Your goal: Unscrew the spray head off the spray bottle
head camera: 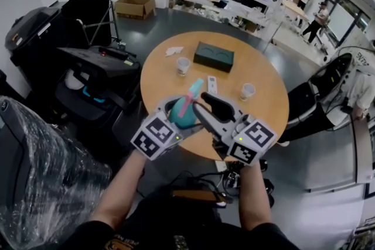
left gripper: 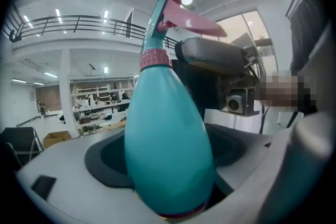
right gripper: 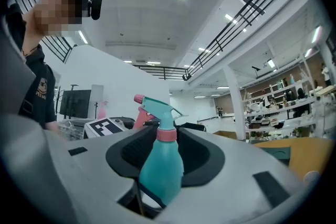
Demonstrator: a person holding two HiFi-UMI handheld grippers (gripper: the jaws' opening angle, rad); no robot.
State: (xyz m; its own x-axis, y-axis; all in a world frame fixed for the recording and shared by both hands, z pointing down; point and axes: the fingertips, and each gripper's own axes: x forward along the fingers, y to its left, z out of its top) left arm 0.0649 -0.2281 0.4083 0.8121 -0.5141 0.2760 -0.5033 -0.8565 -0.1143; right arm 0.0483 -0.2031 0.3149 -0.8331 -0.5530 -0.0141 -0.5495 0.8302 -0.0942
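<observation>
The left gripper [head camera: 174, 111] clamps the teal spray bottle [head camera: 186, 119] by its body, holding it above the 6 o'clock edge of the round wooden table [head camera: 266, 76]. The bottle's top leans toward 1 o'clock. The right gripper [head camera: 204, 108], at the bottle's 3 o'clock, has its jaws parted around the bottle, not pressing it. The spray head [head camera: 195, 89] sits on the neck above a pink collar.

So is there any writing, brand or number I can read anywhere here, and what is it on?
No text here reads clearly.
Spray bottle: no label or print shows.
Marker cubes: black-and-white square patterns, no letters.
Dark green box: raised marks on the lid, too small to read.
White top on a person at the right edge: dark letters, too blurred to read.
</observation>
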